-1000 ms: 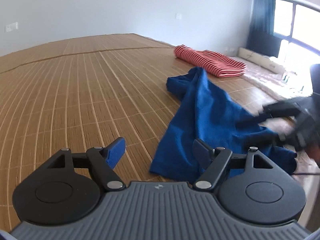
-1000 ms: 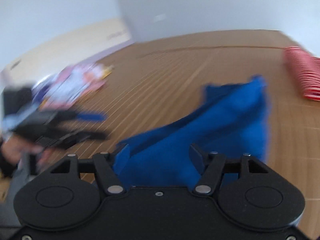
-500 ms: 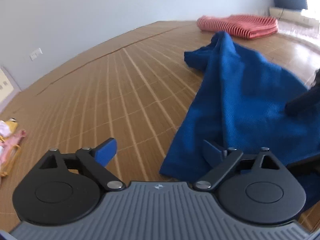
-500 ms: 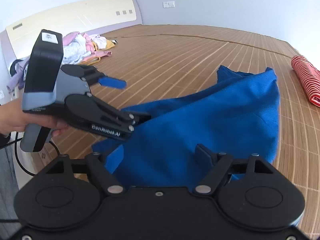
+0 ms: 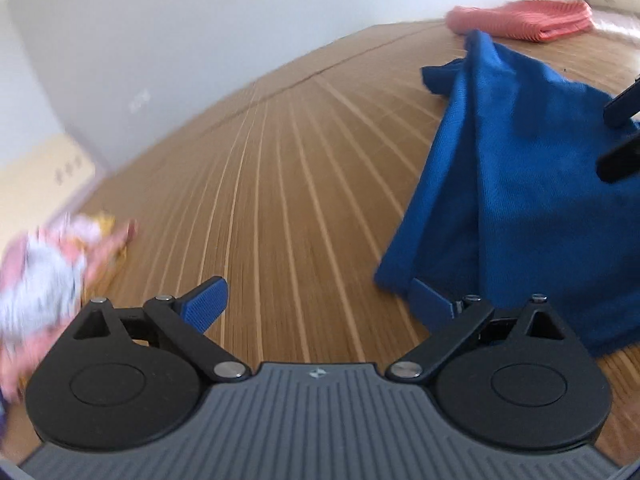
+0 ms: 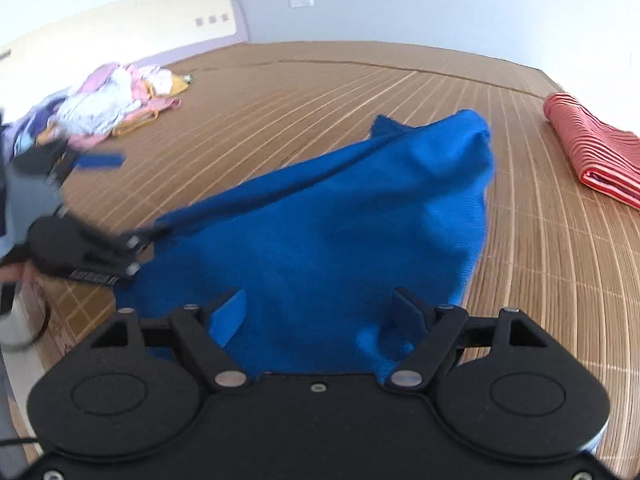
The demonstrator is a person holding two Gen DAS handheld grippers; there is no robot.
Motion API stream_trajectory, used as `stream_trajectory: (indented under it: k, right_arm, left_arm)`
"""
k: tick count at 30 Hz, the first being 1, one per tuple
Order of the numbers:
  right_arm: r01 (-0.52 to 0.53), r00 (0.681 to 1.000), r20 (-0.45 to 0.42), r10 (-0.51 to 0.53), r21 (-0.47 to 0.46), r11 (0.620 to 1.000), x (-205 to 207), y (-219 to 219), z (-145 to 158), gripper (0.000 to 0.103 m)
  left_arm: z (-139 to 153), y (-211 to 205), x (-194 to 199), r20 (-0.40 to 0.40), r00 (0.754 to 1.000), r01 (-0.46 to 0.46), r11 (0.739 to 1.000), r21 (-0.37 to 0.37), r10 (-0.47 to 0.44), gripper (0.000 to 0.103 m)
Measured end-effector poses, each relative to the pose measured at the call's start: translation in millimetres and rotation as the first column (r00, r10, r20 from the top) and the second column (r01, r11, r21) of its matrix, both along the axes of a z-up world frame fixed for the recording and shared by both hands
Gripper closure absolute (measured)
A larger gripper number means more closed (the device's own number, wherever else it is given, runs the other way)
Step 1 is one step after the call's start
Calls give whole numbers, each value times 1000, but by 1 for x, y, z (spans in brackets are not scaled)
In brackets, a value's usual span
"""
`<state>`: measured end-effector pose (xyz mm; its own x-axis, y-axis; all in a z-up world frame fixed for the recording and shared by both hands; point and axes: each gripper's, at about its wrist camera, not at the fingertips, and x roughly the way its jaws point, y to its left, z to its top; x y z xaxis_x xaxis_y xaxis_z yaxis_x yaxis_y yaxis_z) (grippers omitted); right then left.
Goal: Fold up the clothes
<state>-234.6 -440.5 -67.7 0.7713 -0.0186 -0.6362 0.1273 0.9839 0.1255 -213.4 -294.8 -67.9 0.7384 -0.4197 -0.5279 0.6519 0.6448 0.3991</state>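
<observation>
A blue garment (image 5: 536, 184) lies bunched on the bamboo mat (image 5: 280, 184), also filling the middle of the right wrist view (image 6: 340, 232). My left gripper (image 5: 316, 300) is open, its right fingertip at the garment's near left edge; it shows from the side in the right wrist view (image 6: 92, 216). My right gripper (image 6: 320, 312) is open, low over the garment's near edge, with cloth between its fingers; its fingers (image 5: 620, 128) show at the right edge of the left wrist view.
A folded red striped garment (image 6: 596, 160) lies at the far right of the mat, also in the left wrist view (image 5: 524, 20). A pile of pink, white and yellow clothes (image 6: 108, 108) lies at the left by the headboard (image 6: 120, 28).
My left gripper has swung left, bringing the clothes pile into its view. The garment has shifted slightly right in its view. My right gripper stays over the near edge, open.
</observation>
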Motion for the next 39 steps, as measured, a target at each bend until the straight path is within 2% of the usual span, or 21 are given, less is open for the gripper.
stream_trajectory:
  k: [3, 6, 10, 11, 13, 15, 18, 19, 21, 22, 23, 26, 28, 32, 35, 39]
  right_arm:
    - [-36, 998, 59, 37, -11, 999, -9, 9, 10, 23]
    - [-149, 980, 133, 147, 6, 989, -6, 31, 15, 22]
    - [-281, 953, 119, 277, 15, 960, 9, 66, 4, 23]
    - [-291, 950, 118, 288, 15, 957, 11, 72, 0, 27]
    - [-299, 947, 121, 297, -2, 954, 15, 81, -6, 27]
    - [-318, 944, 89, 319, -25, 948, 24, 92, -15, 32]
    - [-315, 943, 81, 323, -98, 944, 28, 105, -23, 35]
    - [-308, 945, 79, 319, -120, 944, 30, 108, -25, 39]
    - [-291, 949, 82, 303, -134, 947, 33, 109, -24, 62]
    - [-284, 952, 82, 296, -135, 949, 35, 108, -24, 86]
    - [-277, 954, 76, 289, -137, 951, 35, 105, -23, 98]
    - [-214, 966, 119, 229, -130, 968, 30, 87, -14, 98]
    - [-147, 970, 173, 169, -133, 980, 13, 65, 6, 98]
    - [77, 960, 278, -38, -132, 988, -22, 12, 43, 98]
    - [281, 935, 272, -228, -174, 944, -51, -23, 47, 98]
    - [438, 898, 169, -406, -261, 860, -67, -43, 31, 98]
  left_arm:
    - [0, 20, -10, -73, 997, -43, 997, -67, 38, 4]
    - [3, 27, -19, -54, 998, -30, 997, -69, 27, 4]
    - [11, 17, -27, 50, 998, -39, 999, -29, 41, 4]
    - [12, 15, -28, 73, 996, -48, 999, -20, 49, 4]
    - [16, 18, -26, 61, 997, -49, 998, -38, 51, 4]
    - [20, 21, -24, 50, 997, -52, 997, -55, 55, 4]
    - [23, 31, -19, 43, 996, -72, 995, -75, 75, 4]
    - [23, 32, -17, 39, 996, -76, 994, -81, 80, 4]
    - [25, 35, -17, 23, 996, -78, 992, -97, 81, 4]
    - [26, 37, -17, 13, 997, -77, 991, -108, 79, 4]
    - [28, 37, -17, 8, 997, -76, 990, -117, 77, 4]
    - [30, 32, -17, 18, 998, -61, 992, -113, 63, 4]
    - [33, 26, -17, 33, 999, -39, 993, -110, 43, 4]
    - [42, 4, -18, 50, 999, 18, 992, -125, -12, 4]
    - [46, -22, -19, 47, 997, 68, 989, -130, -62, 4]
    - [42, -61, -20, 38, 993, 119, 985, -123, -115, 4]
